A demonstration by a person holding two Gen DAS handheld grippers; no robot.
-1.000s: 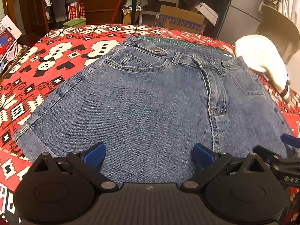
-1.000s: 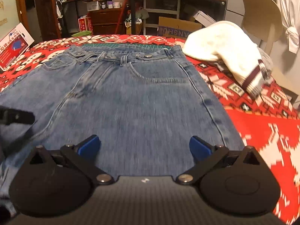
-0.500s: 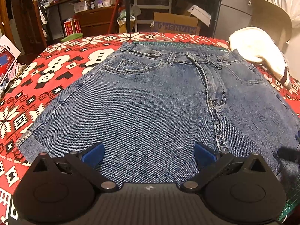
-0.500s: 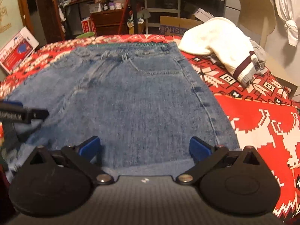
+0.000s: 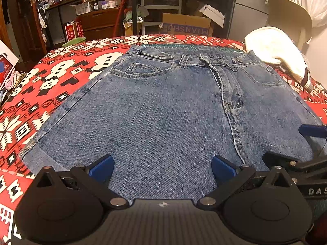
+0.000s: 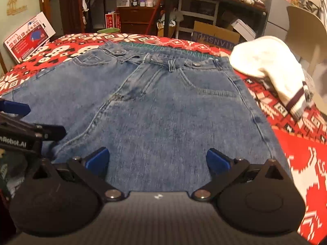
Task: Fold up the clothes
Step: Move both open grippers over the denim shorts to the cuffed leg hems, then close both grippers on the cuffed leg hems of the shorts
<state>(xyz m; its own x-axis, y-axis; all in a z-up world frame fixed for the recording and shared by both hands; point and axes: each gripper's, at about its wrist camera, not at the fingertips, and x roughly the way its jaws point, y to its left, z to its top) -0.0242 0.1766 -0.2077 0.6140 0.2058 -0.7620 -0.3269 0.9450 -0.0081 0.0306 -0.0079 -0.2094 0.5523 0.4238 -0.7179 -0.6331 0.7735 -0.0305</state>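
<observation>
Blue denim shorts lie flat on the red patterned cloth, waistband at the far side. My left gripper is open and hovers over the near hem of the left leg, nothing between its blue pads. My right gripper is open too, over the near hem of the right leg. Each gripper shows at the edge of the other's view: the right gripper at the left view's right side, the left gripper at the right view's left side.
A white garment with a dark stripe lies on the table's far right. A green cutting mat peeks out behind the waistband. A chair, cardboard boxes and cluttered shelves stand beyond the table.
Both grippers have drawn back toward the near hem and shifted a little. The shorts lie as before. The jaws have stayed open.
</observation>
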